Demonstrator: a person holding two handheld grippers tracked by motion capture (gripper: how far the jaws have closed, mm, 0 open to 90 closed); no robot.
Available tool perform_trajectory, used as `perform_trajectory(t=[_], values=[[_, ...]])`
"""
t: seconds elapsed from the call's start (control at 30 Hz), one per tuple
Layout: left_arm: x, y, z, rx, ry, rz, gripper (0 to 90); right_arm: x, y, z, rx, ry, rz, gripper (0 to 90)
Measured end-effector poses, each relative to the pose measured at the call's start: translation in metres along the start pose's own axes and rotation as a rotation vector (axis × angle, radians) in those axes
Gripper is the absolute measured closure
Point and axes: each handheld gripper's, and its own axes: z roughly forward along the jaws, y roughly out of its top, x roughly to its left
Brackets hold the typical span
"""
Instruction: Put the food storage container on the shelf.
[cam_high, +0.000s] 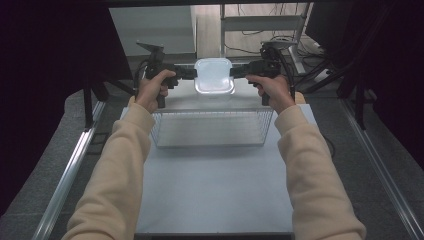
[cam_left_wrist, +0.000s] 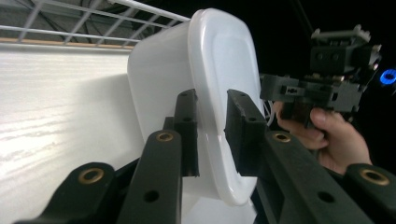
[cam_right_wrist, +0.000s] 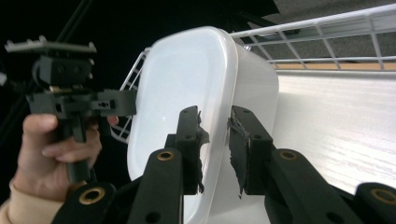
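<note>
The lidded white container (cam_high: 214, 76) sits at the far end of the desk (cam_high: 215, 185), beyond the wire basket (cam_high: 212, 128). Left tongs (cam_high: 190, 73) and right tongs (cam_high: 237, 73) flank it; each straddles the lid rim, jaws narrowly parted, contact unclear

We count one lidded plastic container (cam_high: 214, 76), one wire basket (cam_high: 212, 128) at the worktop's (cam_high: 215, 190) far edge, two grippers, left (cam_high: 186, 73) and right (cam_high: 240, 71).
</note>
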Motion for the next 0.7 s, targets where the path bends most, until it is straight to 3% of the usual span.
perform_trajectory(t=[0.03,0.17,0.37,0.4,0.43,0.47,0.5,0.53,0.6,0.67,0.7], values=[[0.004,0.001,0.002,-0.008,-0.002,-0.018,74.1,-0.002,0.001,0.003,-0.004,-0.001,0.033,73.0],[0.009,0.002,0.005,-0.013,0.027,-0.021,74.1,-0.006,0.001,0.007,-0.008,-0.01,0.064,71.9],[0.012,0.001,0.007,-0.022,0.001,-0.025,73.5,-0.013,0.001,0.009,-0.015,0.003,0.108,71.5],[0.012,0.001,0.007,-0.022,0.005,-0.023,70.1,-0.012,0.001,0.009,-0.016,0.002,0.106,67.7],[0.011,0.001,0.007,-0.032,0.031,-0.011,59.8,-0.01,0.0,0.01,-0.024,0.003,0.1,55.0],[0.011,0.001,0.007,-0.032,0.031,-0.011,55.4,-0.01,0.0,0.01,-0.024,0.003,0.1,55.0],[0.01,0.0,0.006,-0.051,0.039,0.002,50.6,-0.005,-0.001,0.007,-0.052,-0.018,0.067,46.3],[0.008,-0.001,0.004,-0.066,0.055,0.016,50.6,-0.005,-0.001,0.007,-0.052,-0.018,0.067,46.3],[0.001,-0.005,-0.002,-0.085,0.089,0.07,42.3,0.003,-0.003,0.001,-0.07,-0.038,0.021,37.8],[-0.007,-0.011,-0.01,-0.087,0.115,0.133,37.9,0.011,-0.007,-0.007,-0.09,-0.052,-0.041,34.3],[-0.016,-0.018,-0.017,-0.101,0.153,0.184,34.6,0.018,-0.014,-0.016,-0.113,-0.068,-0.113,31.8]])
